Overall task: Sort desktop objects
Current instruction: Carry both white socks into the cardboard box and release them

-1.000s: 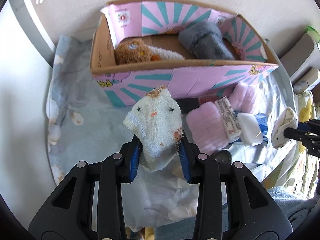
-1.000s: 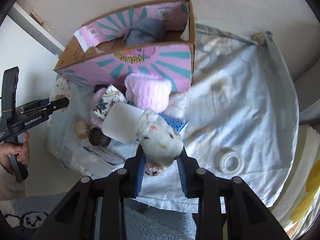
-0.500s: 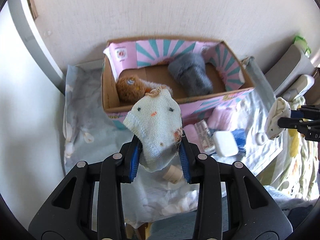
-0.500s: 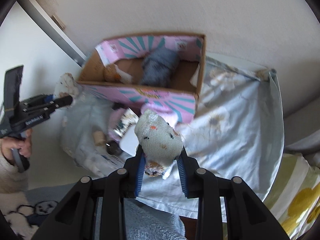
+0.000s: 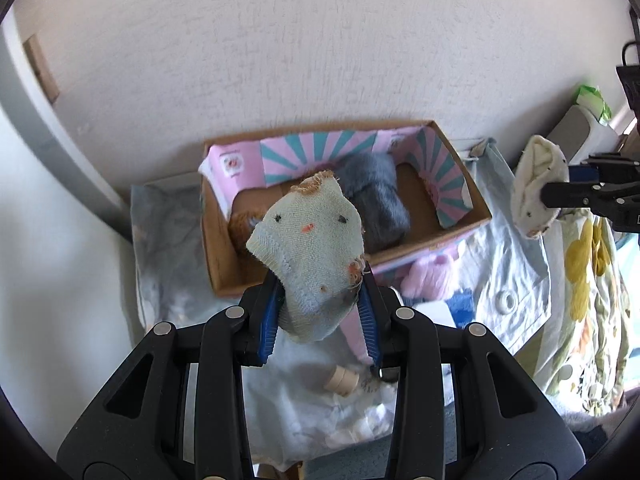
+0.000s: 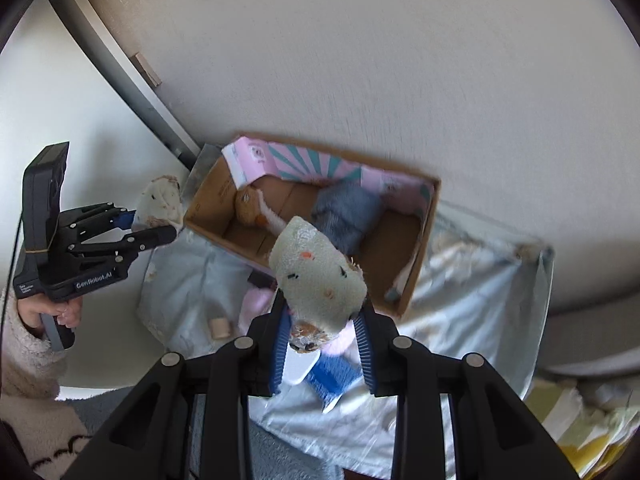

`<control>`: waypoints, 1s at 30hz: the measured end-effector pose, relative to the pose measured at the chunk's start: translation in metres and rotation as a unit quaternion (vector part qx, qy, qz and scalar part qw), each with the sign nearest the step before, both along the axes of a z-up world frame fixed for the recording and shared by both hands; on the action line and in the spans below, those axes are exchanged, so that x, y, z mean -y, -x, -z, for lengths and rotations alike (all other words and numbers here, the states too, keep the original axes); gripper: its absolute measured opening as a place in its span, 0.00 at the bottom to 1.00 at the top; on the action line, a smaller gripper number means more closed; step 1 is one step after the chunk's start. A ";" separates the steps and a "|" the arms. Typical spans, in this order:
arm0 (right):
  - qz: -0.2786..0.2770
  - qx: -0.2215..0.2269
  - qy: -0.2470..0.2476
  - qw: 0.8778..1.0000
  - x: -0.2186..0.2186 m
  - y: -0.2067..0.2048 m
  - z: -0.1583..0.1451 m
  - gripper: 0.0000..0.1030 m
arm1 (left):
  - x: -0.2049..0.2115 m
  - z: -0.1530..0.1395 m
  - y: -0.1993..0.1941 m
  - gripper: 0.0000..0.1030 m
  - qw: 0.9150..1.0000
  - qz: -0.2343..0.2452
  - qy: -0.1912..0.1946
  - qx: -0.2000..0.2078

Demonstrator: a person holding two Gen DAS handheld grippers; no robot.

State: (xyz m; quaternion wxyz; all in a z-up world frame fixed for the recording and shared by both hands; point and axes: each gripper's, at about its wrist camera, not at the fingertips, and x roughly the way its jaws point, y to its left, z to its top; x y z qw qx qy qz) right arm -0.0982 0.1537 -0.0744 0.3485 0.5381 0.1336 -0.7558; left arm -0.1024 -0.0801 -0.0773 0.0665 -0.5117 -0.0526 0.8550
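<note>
My left gripper is shut on a pale blue sock with small dots, held high above the table. My right gripper is shut on a cream sock of the same kind, also held high. Below both stands a pink and teal cardboard box against the wall; it also shows in the right wrist view. Inside it lie a grey fluffy item and a brown plush. The right gripper with its sock shows at the right of the left wrist view.
A floral cloth covers the table. On it in front of the box lie pink fluffy items, a tape roll, a small wooden cylinder, a white block and a blue item. A yellow-flowered fabric lies at right.
Both grippers have risen well above the table with their socks still held. The box and table objects now look smaller and farther below.
</note>
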 end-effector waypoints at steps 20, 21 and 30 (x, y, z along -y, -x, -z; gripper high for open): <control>-0.027 0.057 -0.024 0.998 0.100 0.060 0.055 0.27 | 0.006 0.043 0.079 0.31 0.997 0.011 0.032 0.066; -0.028 0.058 -0.023 0.998 0.102 0.061 0.056 0.27 | 0.007 0.044 0.080 0.31 0.997 0.009 0.032 0.068; -0.038 0.069 -0.033 0.996 0.116 0.067 0.069 0.27 | 0.013 0.059 0.087 0.31 0.996 0.008 0.047 0.079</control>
